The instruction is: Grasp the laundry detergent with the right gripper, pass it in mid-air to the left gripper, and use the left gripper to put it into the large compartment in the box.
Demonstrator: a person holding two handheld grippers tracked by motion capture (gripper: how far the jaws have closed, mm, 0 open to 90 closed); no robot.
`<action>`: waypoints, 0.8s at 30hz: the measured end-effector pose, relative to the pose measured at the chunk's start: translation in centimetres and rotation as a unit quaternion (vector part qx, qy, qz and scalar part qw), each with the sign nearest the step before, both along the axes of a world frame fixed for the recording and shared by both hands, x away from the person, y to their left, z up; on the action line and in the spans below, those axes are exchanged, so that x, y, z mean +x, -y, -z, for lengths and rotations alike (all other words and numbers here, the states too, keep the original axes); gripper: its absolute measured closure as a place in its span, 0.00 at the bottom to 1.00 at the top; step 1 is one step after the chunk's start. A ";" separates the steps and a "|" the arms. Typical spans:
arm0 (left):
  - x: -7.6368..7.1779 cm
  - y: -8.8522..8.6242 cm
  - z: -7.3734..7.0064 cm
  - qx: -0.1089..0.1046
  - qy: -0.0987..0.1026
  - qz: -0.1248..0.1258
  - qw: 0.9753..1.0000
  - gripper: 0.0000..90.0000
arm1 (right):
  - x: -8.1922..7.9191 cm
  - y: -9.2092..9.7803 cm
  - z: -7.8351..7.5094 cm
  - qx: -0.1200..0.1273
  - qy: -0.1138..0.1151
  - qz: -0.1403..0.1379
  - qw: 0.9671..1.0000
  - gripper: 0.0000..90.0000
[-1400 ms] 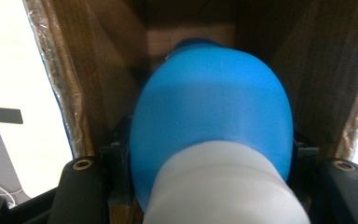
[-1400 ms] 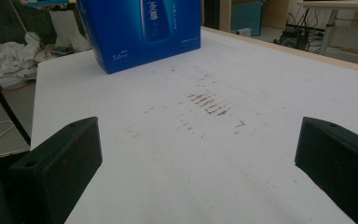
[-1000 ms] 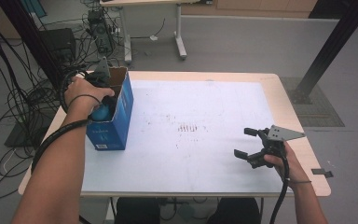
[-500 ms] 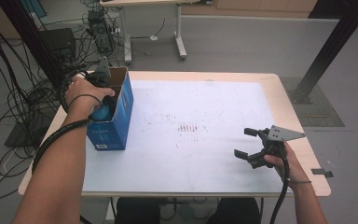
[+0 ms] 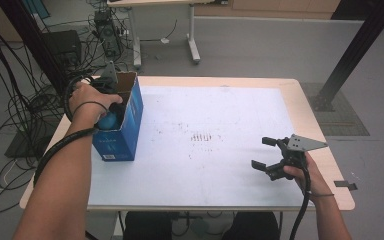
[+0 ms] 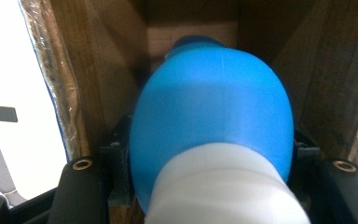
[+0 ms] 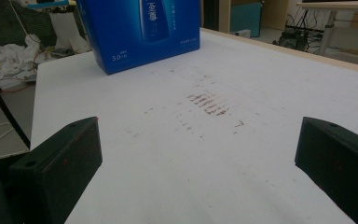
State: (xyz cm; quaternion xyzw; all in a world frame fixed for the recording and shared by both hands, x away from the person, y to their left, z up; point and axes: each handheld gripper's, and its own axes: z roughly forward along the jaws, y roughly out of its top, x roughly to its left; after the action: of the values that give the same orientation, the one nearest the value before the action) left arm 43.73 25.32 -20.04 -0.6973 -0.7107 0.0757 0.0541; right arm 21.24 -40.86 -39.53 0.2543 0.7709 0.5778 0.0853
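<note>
A tall blue carton [image 5: 122, 135] stands open-topped at the table's left side, and its printed face [image 7: 140, 32] shows in the right gripper view. My left gripper [image 6: 212, 186] reaches down into the carton, shut on a rounded blue object with a white end [image 6: 214, 126]. Brown cardboard walls [image 6: 107, 79] surround it. In the high view the hand [image 5: 92, 100] covers most of that gripper, and a bit of the blue object [image 5: 111, 120] shows at the carton's mouth. My right gripper [image 5: 260, 152] rests low at the table's right front, open, nothing between its jaws.
The table [image 5: 305, 100] carries a white sheet with brownish smudges [image 5: 202, 137] at its middle. Cables [image 5: 25, 110] hang and lie on the floor to the left. Another table's legs [image 5: 192, 35] stand behind, and a black post [image 5: 350, 55] rises at the right.
</note>
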 end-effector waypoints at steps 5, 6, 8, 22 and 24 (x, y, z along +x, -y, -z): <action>0.0 0.2 0.0 0.002 0.001 0.000 1.000 0.42 | 0.0 0.0 -0.1 0.000 0.000 -0.001 1.000 0.00; 0.0 0.2 0.0 0.002 0.001 0.000 1.000 0.42 | 0.1 0.0 -0.1 0.000 0.001 -0.001 1.000 0.00; 0.1 0.2 0.0 0.003 0.000 -0.001 1.000 0.42 | 0.1 0.0 -0.1 0.001 0.000 -0.001 1.000 0.00; 0.0 0.2 0.0 0.003 0.000 -0.005 1.000 0.42 | 0.1 0.0 0.1 0.002 0.000 -0.001 1.000 0.00; 0.0 0.1 0.0 0.002 -0.001 -0.005 1.000 0.42 | 0.1 0.0 0.1 0.002 0.000 -0.001 1.000 0.00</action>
State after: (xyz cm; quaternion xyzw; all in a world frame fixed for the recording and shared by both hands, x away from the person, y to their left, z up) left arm 43.73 25.20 -20.05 -0.6933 -0.7145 0.0752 0.0560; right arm 21.34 -40.84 -39.61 0.2535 0.7701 0.5793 0.0841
